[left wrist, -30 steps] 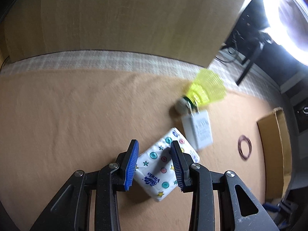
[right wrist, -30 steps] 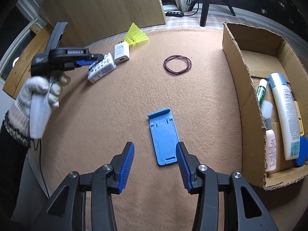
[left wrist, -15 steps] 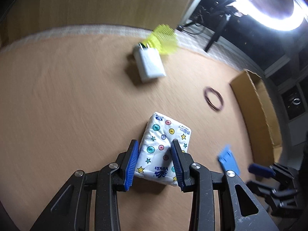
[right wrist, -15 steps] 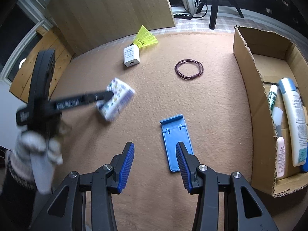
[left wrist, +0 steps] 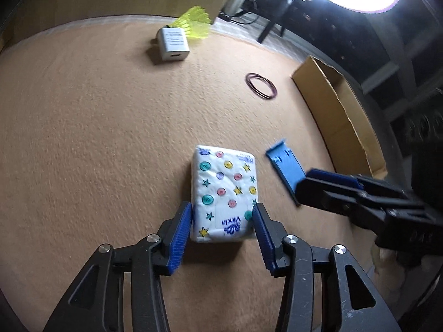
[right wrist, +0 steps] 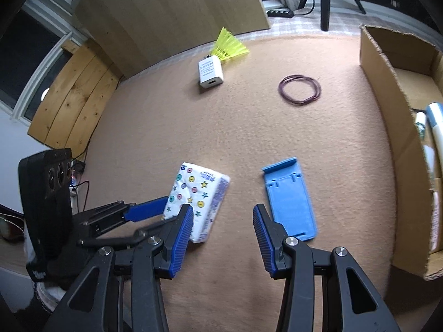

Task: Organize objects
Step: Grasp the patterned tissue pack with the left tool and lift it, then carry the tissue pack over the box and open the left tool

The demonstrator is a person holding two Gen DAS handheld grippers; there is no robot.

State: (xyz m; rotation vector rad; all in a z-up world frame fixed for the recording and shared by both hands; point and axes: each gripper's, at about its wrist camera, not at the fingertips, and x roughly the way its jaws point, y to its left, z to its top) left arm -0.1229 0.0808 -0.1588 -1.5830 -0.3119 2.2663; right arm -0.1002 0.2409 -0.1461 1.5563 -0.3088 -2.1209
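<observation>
L gripper [left wrist: 223, 227] jaws just been opening, tissue pack [left wrist: 224, 193] lying between the blue pads on the tan mat [left wrist: 91, 127], pads right beside its sides. R gripper [left wrist: 329, 182] pokes in from the right, over the blue holder [left wrist: 285, 166]. Far back: white charger [left wrist: 173, 43] touching yellow shuttlecock [left wrist: 195, 23]. Rubber band loop [left wrist: 261, 86] near cardboard box [left wrist: 340, 121].

left wrist: close, steeply down on mat [left wrist: 83, 138] | right wrist: same | shared: tissue pack [left wrist: 225, 193]
</observation>
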